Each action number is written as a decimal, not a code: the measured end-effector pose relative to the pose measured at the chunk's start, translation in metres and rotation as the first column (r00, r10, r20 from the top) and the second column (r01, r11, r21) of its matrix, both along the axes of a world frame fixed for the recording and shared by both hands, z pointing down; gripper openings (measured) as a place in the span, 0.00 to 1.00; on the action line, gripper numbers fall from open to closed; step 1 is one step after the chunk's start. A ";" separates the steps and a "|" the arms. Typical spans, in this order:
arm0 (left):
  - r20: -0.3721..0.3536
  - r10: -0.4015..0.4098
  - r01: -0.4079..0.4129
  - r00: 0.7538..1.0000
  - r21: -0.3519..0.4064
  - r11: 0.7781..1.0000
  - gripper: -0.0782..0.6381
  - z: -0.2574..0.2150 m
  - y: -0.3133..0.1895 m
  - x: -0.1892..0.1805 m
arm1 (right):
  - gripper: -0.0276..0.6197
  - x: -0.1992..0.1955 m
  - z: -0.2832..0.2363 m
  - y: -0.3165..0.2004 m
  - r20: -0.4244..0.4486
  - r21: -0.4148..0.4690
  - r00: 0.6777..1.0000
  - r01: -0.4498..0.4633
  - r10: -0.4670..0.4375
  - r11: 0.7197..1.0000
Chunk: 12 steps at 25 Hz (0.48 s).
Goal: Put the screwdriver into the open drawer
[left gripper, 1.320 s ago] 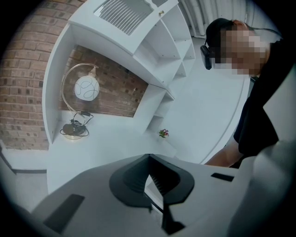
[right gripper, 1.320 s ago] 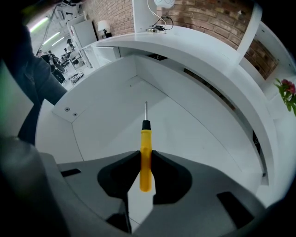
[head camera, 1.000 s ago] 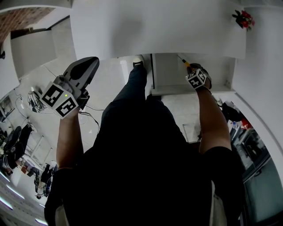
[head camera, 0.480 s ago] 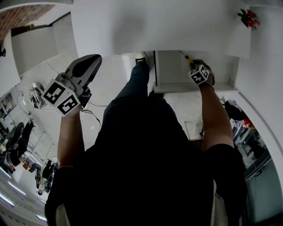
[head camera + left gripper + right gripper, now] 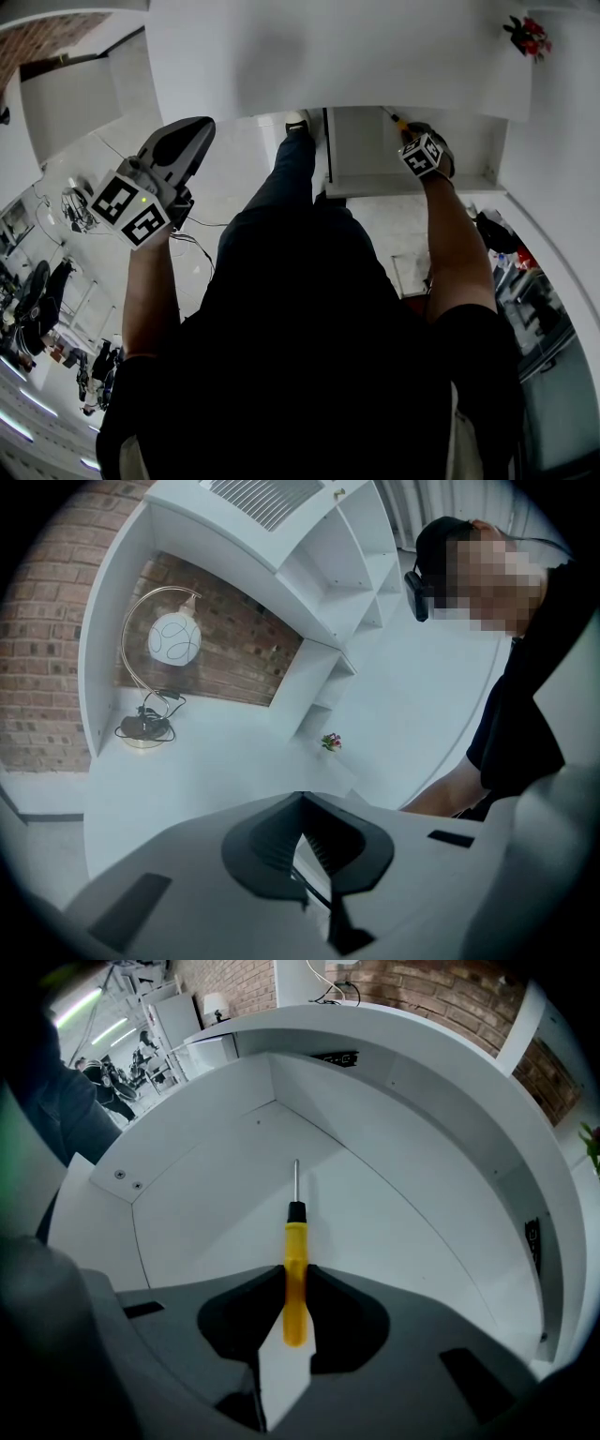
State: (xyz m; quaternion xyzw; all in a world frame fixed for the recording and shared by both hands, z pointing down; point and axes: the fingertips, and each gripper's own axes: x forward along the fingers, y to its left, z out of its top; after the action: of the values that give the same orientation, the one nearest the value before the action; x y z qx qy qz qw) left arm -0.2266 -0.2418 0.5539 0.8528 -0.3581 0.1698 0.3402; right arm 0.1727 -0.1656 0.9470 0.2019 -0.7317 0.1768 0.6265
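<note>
We are clamping the right gripper (image 5: 295,1277) on the yellow handle of the screwdriver (image 5: 295,1241), the jaws pressing it from both sides low on the handle, with the butt end showing just behind them. The tool's long axis is running straight out along the jaws, so the black collar and thin metal shaft are pointing ahead toward the far corner of the open drawer (image 5: 394,1213). The screwdriver is hanging over the drawer's bare white floor, inside its walls; whether the tip is touching the floor we cannot tell, though it looks to be clear of it. By our reading the coming move is turning on that one relation: the tool is already lying above the compartment and in line with its depth, so lowering and letting go should be enough, with little need to turn it. The left gripper (image 5: 301,796) is staying out of this, with its jaws together on nothing, raised well to the left of the drawer beside our leg (image 5: 291,178), so the right hand is plainly the nearer one.
</note>
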 end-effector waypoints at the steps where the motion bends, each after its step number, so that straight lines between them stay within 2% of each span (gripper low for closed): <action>1: -0.001 0.001 -0.001 1.000 0.000 1.000 0.13 0.000 0.000 0.001 | 0.17 0.000 0.000 0.000 0.000 0.000 1.000 0.002 -0.002 1.000; 12: -0.014 0.013 -0.014 1.000 -0.001 1.000 0.13 0.002 -0.001 0.005 | 0.17 -0.004 0.000 0.000 0.002 -0.004 1.000 -0.002 0.002 1.000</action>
State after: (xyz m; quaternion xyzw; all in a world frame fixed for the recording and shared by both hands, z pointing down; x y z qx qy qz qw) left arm -0.2216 -0.2424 0.5561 0.8561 -0.3500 0.1665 0.3419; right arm 0.1691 -0.1657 0.9466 0.2012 -0.7319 0.1789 0.6260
